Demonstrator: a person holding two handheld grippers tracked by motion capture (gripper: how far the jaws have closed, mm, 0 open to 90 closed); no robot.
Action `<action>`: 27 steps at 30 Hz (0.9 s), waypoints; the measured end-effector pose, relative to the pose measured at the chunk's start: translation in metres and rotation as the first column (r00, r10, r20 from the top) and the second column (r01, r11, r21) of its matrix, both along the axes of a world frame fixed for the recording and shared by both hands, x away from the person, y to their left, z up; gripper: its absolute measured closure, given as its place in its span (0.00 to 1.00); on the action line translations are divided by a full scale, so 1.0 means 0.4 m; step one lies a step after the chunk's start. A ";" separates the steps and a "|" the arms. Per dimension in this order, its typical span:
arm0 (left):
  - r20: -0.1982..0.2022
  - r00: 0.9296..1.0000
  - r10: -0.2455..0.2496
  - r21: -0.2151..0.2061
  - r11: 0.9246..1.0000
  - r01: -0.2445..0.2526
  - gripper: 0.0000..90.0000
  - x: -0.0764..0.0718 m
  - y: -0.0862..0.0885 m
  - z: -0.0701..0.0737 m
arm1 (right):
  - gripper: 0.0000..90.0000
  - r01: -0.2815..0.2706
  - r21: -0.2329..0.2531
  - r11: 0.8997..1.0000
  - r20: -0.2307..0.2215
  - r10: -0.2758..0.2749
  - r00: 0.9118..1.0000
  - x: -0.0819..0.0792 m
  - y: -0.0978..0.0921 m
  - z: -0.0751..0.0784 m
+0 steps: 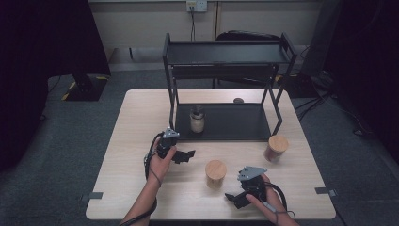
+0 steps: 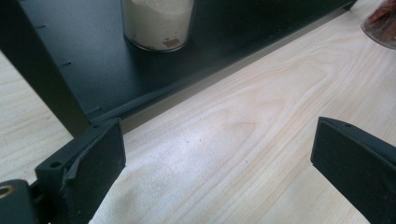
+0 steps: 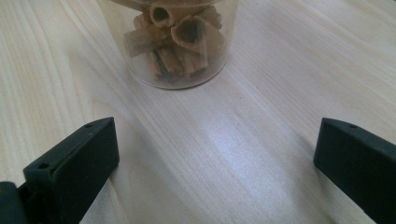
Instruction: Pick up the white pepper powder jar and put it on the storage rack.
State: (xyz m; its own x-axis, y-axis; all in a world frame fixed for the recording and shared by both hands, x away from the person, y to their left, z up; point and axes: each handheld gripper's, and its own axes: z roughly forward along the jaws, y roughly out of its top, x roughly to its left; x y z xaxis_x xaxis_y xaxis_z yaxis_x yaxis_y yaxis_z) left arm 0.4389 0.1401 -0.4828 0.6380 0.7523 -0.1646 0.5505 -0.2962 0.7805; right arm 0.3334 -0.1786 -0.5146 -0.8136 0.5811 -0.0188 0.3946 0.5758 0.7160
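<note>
- One jar of pale powder (image 1: pixel 197 119) already stands on the lower shelf of the black rack (image 1: pixel 254 123), near its left post.
- Two jars are left on the worktop: the cinnamon-stick jar (image 1: pixel 216 173) between your hands, and a red-filled jar (image 1: pixel 275 148) near the rack's right front leg.
- Your right gripper (image 1: pixel 234 197) has its jaws spread wide and holds nothing; it faces the cinnamon-stick jar, near but not touching it.
- Your left gripper (image 1: pixel 189 154) is also wide and unloaded, just in front of the rack's left front corner.
- Judging by this, roughly a third is done.
</note>
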 end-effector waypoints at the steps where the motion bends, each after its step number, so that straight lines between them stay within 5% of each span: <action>1: 0.000 1.000 -0.001 -0.002 1.000 0.001 0.03 -0.001 0.001 0.000 | 0.00 0.000 0.000 1.000 0.000 0.000 1.000 0.000 0.000 0.000; 27: 0.006 1.000 -0.006 -0.013 1.000 0.006 0.03 -0.052 0.051 -0.026 | 0.00 0.000 0.000 1.000 0.000 0.000 1.000 0.000 0.000 0.000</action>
